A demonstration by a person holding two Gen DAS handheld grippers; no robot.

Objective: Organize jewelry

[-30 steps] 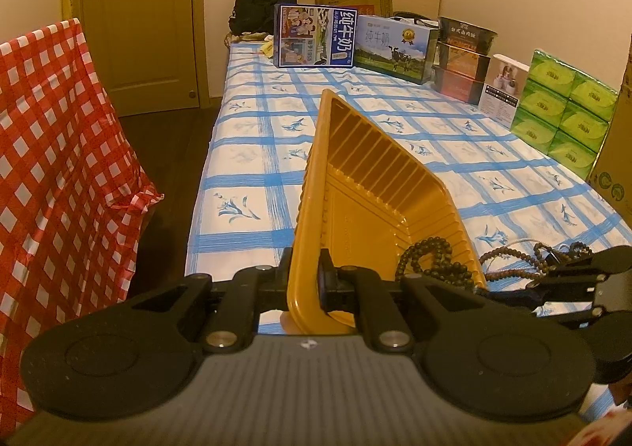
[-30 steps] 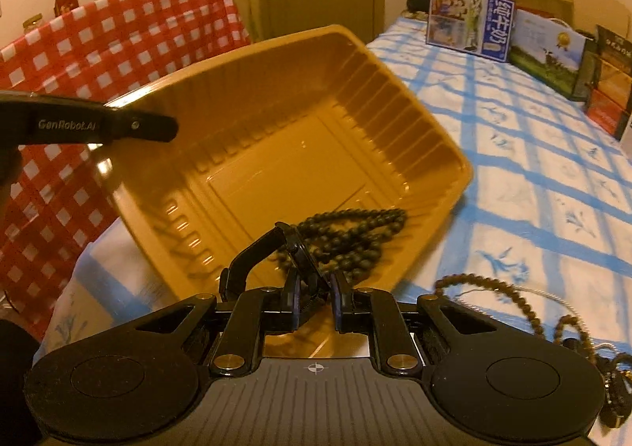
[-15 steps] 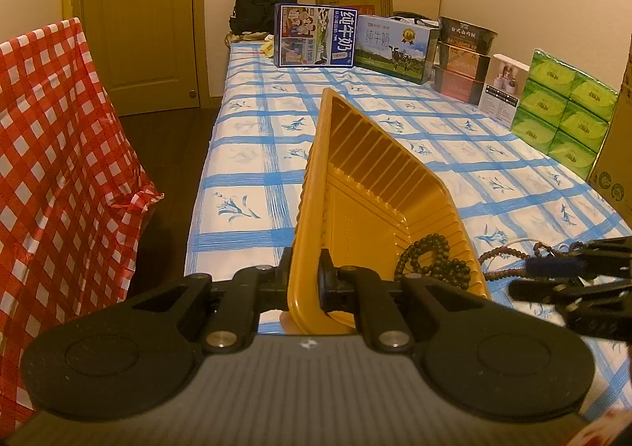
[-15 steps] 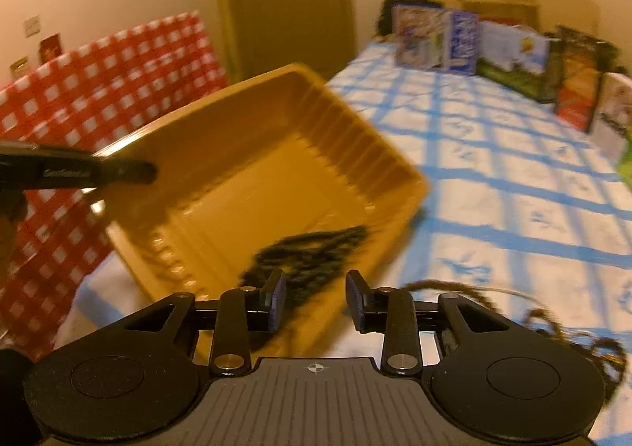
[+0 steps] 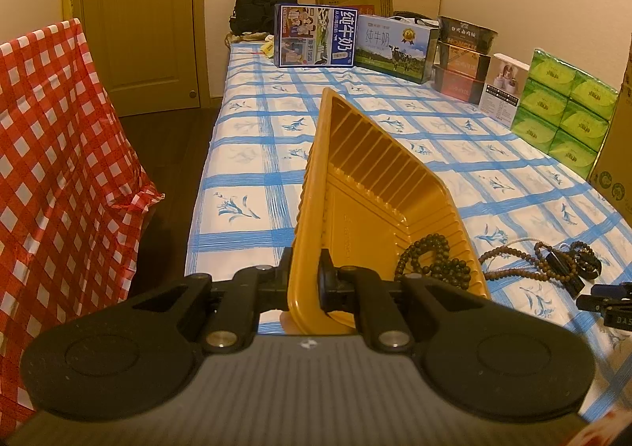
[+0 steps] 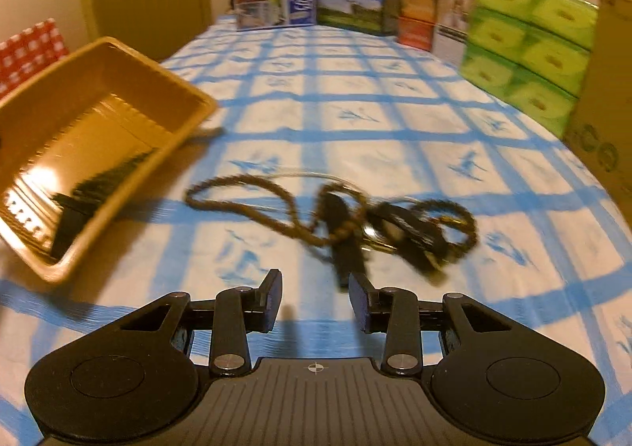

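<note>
My left gripper [image 5: 305, 282] is shut on the near rim of a yellow plastic tray [image 5: 367, 185] and holds it tilted up on its side. A dark bead necklace [image 5: 432, 262] lies in the tray's low corner. The tray [image 6: 98, 122] also shows at the left of the right wrist view. My right gripper [image 6: 315, 298] is open and empty, just above the bed, a little short of a tangle of brown bead strings and dark pieces [image 6: 347, 217]. That tangle [image 5: 553, 262] lies on the bed right of the tray.
The bed has a blue-checked white sheet [image 6: 355, 98]. Boxes [image 5: 355, 37] line its far end and green tissue packs [image 6: 529, 47] its right side. A cardboard box [image 6: 604, 90] stands at the far right. A red-checked cloth [image 5: 55, 169] hangs left of the bed.
My right gripper has opened, let go of the dark necklace into the tray, and swung right toward the tangle on the bed. My left gripper keeps holding the tray still.
</note>
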